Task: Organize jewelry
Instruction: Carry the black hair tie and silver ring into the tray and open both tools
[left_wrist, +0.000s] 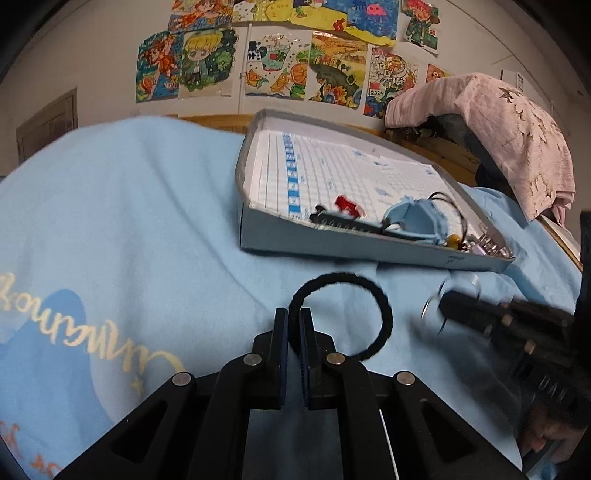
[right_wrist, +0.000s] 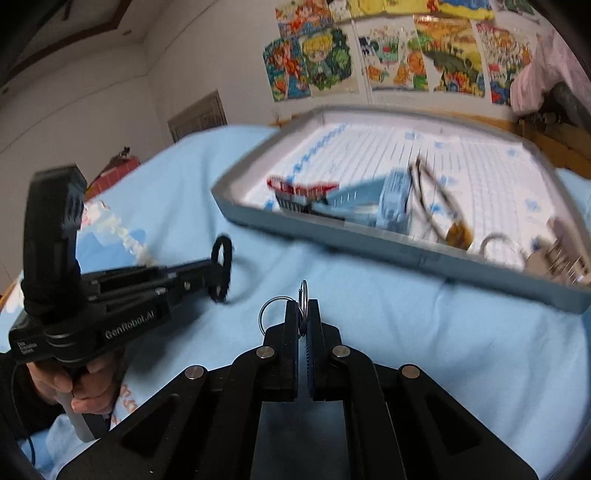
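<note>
Jewelry pieces were partly gathered: a red clip (left_wrist: 347, 205), a light-blue band (left_wrist: 413, 221), beads and metal bits lay in the shallow tray (left_wrist: 258, 229) on the blue bed cover (left_wrist: 129, 221). Two items were not in it, so the job looked roughly midway. The left hand-held gripper (left_wrist: 294, 321) was clenched on a black hair tie (left_wrist: 380, 306), whose loop stood out beyond its tips, just short of the tray. The right hand-held gripper (right_wrist: 303, 314) was pinched on thin metal rings (right_wrist: 271, 312), near the tray's front wall.
</note>
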